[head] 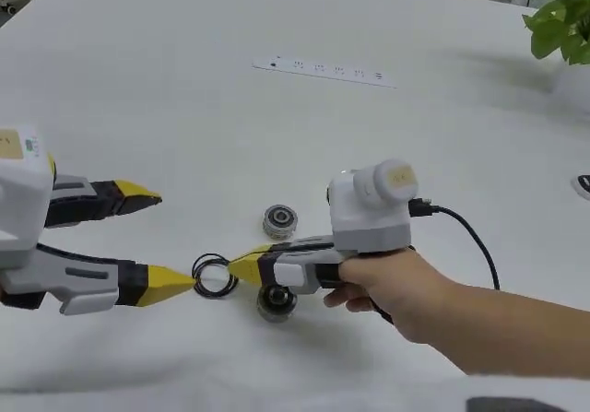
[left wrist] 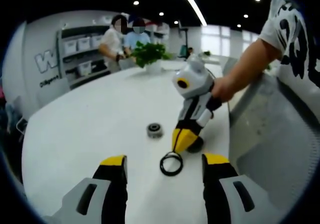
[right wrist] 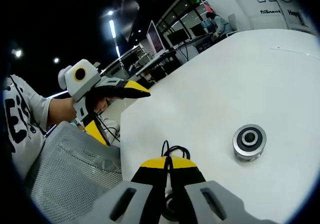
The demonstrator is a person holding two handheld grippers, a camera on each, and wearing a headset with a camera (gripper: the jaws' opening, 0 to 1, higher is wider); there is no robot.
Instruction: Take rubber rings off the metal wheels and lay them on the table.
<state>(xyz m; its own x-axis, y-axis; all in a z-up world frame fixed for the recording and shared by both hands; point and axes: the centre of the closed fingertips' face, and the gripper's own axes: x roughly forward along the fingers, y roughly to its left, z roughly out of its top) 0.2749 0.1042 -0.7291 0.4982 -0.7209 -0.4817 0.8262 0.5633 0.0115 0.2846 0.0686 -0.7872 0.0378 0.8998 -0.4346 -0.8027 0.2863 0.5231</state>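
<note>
A large white "W" is seen on the far wall (left wrist: 47,58) in the left gripper view. A smaller line beneath it begins "Diligen"; the rest is too small to be read. Black print on the person's white shirt (left wrist: 289,26) is cut off and cannot be made out. The right hand-held gripper (head: 241,266) is closed upon a black rubber ring (head: 214,276). The ring is held low at the white desk (head: 184,80), between the spread jaws of the left hand-held gripper (head: 175,240). Whether one loop or two is pinched cannot be told. One metal wheel (head: 279,220) stands free just beyond. A second wheel (head: 277,303) is half hidden beneath the right hand-held gripper.
</note>
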